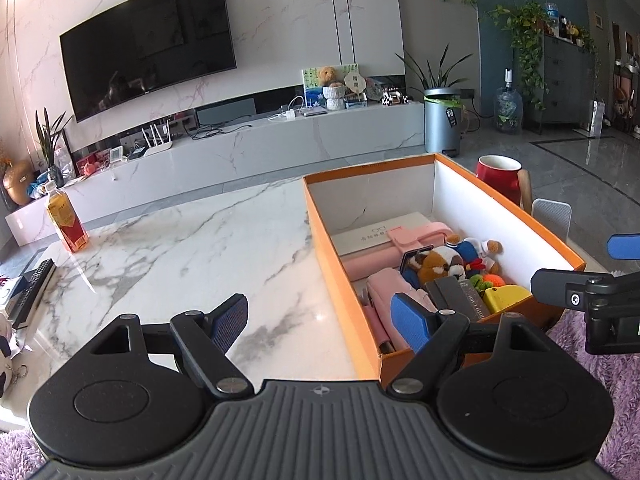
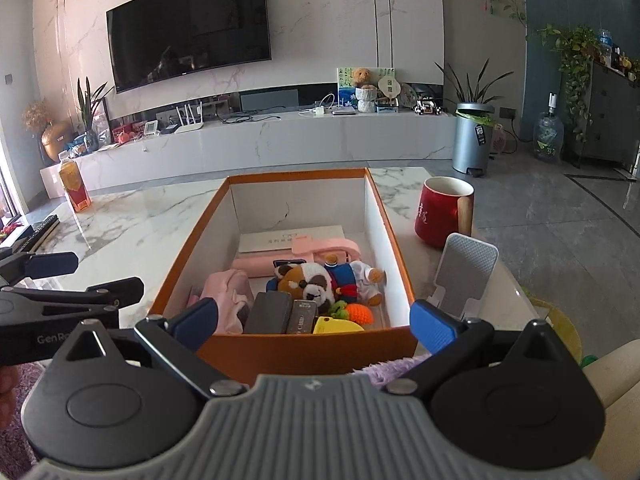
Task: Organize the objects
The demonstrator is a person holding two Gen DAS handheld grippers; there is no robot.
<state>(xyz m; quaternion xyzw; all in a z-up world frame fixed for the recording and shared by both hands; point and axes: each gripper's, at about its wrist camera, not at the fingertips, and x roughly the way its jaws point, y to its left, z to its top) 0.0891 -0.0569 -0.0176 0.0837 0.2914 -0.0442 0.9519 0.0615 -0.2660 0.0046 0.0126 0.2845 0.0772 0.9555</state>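
Note:
An orange box (image 1: 340, 264) with white inner walls stands on the marble table (image 1: 180, 248); it also shows in the right wrist view (image 2: 304, 348). Inside lie plush toys (image 2: 308, 280), pink items (image 2: 224, 292), a dark case (image 2: 268, 312), a yellow object (image 2: 336, 326) and a white card box (image 2: 288, 240). My left gripper (image 1: 320, 322) is open and empty at the box's near left corner. My right gripper (image 2: 316, 322) is open and empty, straddling the box's near end wall. Each gripper shows at the edge of the other's view.
A red mug (image 2: 442, 212) and a white phone stand (image 2: 464, 276) sit right of the box. A bottle of orange drink (image 1: 66, 220) stands at the table's far left, a remote control (image 1: 32, 288) at the left edge. A purple rug (image 1: 600, 360) lies below.

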